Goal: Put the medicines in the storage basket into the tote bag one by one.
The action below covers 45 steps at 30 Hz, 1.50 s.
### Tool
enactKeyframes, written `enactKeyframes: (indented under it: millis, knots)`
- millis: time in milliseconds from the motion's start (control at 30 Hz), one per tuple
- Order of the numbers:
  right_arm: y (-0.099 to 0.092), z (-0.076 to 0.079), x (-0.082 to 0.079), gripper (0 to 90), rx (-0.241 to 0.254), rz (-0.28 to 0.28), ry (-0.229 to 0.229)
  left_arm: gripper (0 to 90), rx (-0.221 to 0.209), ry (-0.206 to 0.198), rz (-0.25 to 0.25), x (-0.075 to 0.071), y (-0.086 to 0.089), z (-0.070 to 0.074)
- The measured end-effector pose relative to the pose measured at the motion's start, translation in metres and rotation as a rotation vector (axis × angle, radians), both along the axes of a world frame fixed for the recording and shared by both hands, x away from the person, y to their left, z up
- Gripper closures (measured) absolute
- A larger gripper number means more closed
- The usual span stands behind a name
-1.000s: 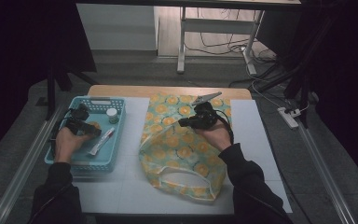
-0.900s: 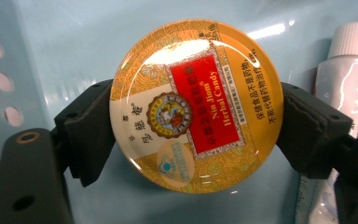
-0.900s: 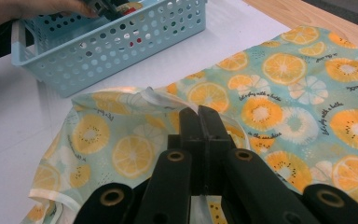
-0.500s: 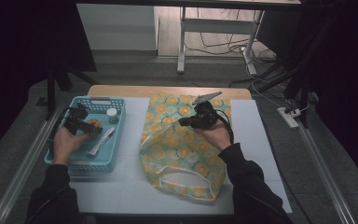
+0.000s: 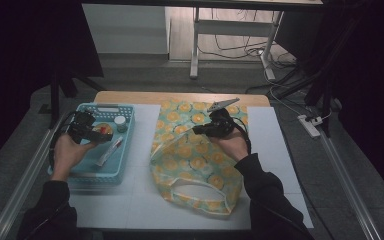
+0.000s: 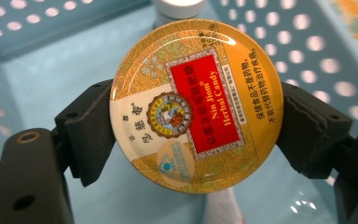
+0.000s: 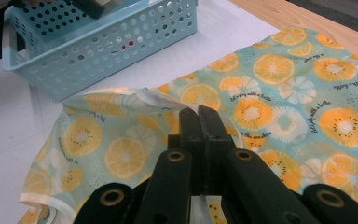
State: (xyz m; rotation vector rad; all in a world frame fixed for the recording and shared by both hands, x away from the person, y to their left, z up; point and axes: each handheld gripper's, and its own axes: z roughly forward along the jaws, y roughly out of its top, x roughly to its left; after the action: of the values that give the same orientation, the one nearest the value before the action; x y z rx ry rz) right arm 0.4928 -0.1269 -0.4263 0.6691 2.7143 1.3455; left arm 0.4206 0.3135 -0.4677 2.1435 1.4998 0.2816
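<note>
A round yellow candy tin [image 6: 196,93] with a red label sits pinched between the two black pads of my left gripper [image 6: 196,123]. In the high view that left gripper [image 5: 96,134] hangs over the light blue perforated basket [image 5: 105,107] at the table's left, with the tin [image 5: 103,131] in it. A teal bag printed with orange slices [image 5: 195,160] lies in the middle. My right gripper [image 5: 198,131] is shut on the bag's white-trimmed rim [image 7: 144,95] and holds it raised. In the right gripper view the right gripper [image 7: 199,116] has its jaws pressed together over the bag [image 7: 279,107].
Inside the basket stand a small white-capped bottle [image 5: 121,121] and a long white packet [image 5: 109,150]. The bag's looped handle [image 5: 195,189] lies toward the near edge. A white mat [image 5: 275,150] covers the wooden table. The basket's wall [image 7: 121,42] is close to the bag's left side.
My left gripper has lifted a little with the candy tin above the basket floor. The right gripper and the bag have stayed where they were.
</note>
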Motion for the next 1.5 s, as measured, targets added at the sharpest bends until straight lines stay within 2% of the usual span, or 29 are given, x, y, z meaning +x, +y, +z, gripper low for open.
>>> enactKeyframes:
  millis: [267, 433, 800, 867, 1300, 1500]
  knots:
    - [0.000, 0.000, 0.001, 90.0, 0.000, -0.005, -0.003, 20.7, -0.050, -0.013, -0.071, -0.010, -0.013, 0.008]
    - [-0.001, 0.002, 0.002, 90.0, 0.002, -0.012, -0.007, 20.7, -0.061, -0.024, -0.116, -0.018, -0.023, 0.015]
    - [-0.001, 0.001, 0.002, 90.0, 0.008, -0.019, -0.009, 20.8, -0.042, -0.051, -0.229, -0.035, -0.057, 0.028]
    - [-0.001, 0.000, 0.003, 90.0, 0.009, -0.021, -0.008, 20.7, -0.039, -0.054, -0.234, -0.036, -0.062, 0.030]
    - [-0.003, -0.003, 0.006, 90.0, 0.011, -0.037, 0.000, 20.8, -0.044, -0.062, -0.333, -0.040, -0.097, 0.038]
    - [-0.002, -0.003, 0.007, 90.0, 0.008, -0.039, -0.003, 20.8, -0.062, -0.066, -0.382, -0.039, -0.114, 0.044]
